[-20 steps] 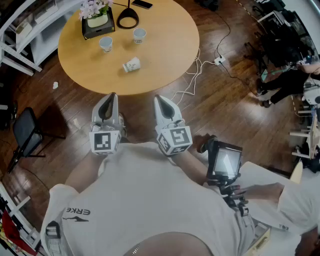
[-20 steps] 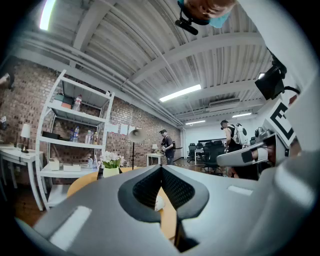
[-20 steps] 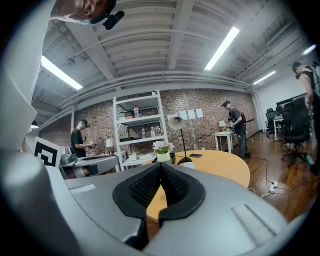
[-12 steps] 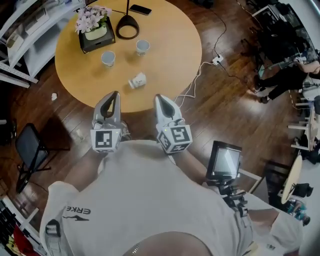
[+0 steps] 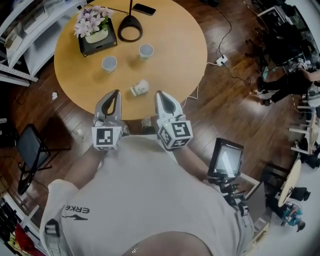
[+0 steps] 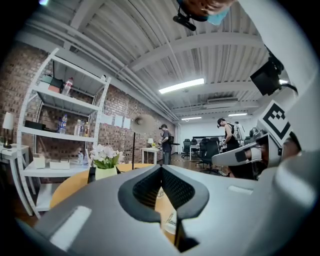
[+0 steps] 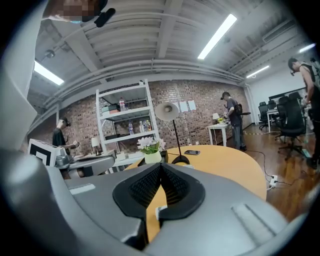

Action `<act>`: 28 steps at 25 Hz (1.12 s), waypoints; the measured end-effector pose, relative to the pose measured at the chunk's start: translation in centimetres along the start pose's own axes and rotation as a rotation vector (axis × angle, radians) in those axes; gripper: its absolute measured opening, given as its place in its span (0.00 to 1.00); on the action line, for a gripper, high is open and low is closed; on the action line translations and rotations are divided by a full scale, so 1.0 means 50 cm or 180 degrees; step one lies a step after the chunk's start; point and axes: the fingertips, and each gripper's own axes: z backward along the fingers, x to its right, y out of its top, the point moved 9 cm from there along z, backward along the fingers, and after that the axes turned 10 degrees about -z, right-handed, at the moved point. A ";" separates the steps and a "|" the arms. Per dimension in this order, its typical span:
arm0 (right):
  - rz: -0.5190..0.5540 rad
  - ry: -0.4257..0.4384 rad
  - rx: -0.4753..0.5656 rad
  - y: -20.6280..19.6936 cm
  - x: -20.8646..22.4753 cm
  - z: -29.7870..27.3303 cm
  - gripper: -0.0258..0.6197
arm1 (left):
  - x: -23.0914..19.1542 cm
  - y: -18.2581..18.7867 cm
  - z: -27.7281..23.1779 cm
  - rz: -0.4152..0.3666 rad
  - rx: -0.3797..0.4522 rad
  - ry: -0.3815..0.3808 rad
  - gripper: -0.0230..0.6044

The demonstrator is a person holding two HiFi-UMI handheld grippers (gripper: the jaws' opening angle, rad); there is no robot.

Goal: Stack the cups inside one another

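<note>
Three white patterned cups are on the round wooden table [image 5: 175, 45]. Two stand upright, one [image 5: 109, 63] to the left and one [image 5: 146, 51] further back. The third cup [image 5: 140, 88] lies on its side near the front edge. My left gripper [image 5: 115, 93] and right gripper [image 5: 159, 94] are both shut and empty, side by side at the table's near edge, with the lying cup between their tips and just beyond. In the left gripper view the shut jaws [image 6: 161, 167] hide most of the table; a bit of the lying cup [image 6: 170, 220] shows below them. The right gripper [image 7: 161, 165] also points over the table.
At the table's back stand a flower box [image 5: 95, 30], a black lamp base [image 5: 130, 27] and a phone [image 5: 144, 9]. A black chair [image 5: 30, 150] is on the floor at left, a screen on a stand [image 5: 226, 160] at right. White cables [image 5: 220, 60] run beside the table.
The table and cups have come nearer in the head view. The gripper tips now reach the table's front edge. Both grippers stay shut.
</note>
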 end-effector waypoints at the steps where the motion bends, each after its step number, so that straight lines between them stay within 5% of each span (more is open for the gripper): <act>1: -0.0008 0.0032 -0.0035 0.001 0.009 -0.009 0.06 | 0.001 -0.002 -0.007 -0.0010 -0.0025 0.0032 0.04; 9: -0.0061 0.0154 -0.0291 0.008 0.090 -0.052 0.06 | 0.039 -0.006 -0.068 -0.0206 -0.0268 0.0102 0.04; 25: -0.0330 0.0005 -0.0931 -0.117 0.188 -0.117 0.06 | 0.126 -0.188 -0.159 -0.0766 -0.1202 -0.0619 0.04; 28: -0.0371 -0.0031 -0.0962 -0.128 0.197 -0.126 0.06 | 0.130 -0.204 -0.168 -0.0886 -0.1314 -0.0812 0.14</act>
